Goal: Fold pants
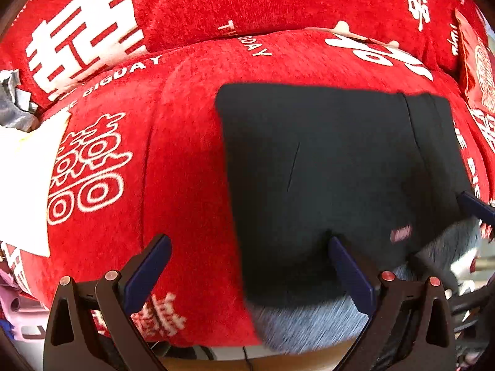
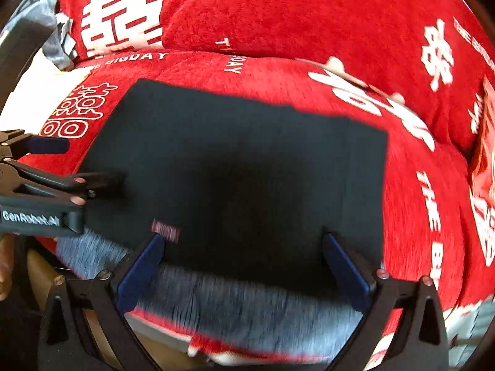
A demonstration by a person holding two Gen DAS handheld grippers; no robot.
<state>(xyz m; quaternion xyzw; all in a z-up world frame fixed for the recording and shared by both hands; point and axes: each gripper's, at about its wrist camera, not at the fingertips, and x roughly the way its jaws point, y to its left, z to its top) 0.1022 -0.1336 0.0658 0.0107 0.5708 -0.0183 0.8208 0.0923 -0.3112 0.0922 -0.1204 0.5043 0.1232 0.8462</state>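
Left gripper [image 1: 247, 266] spread, one finger on the pants [image 1: 334, 167] folded dark on the red cover [image 1: 185, 154], right gripper [image 2: 243, 259] spread at their near edge; likely risk: dragging fabric undoes the fold.

Folded dark pants on a red sofa cover

The pants [image 2: 235, 160] lie flat on the red cover [image 2: 278, 24]; the right gripper [image 2: 243, 247] stands spread wide at their near edge, and the left gripper [image 2: 58, 160] reaches in from the left.
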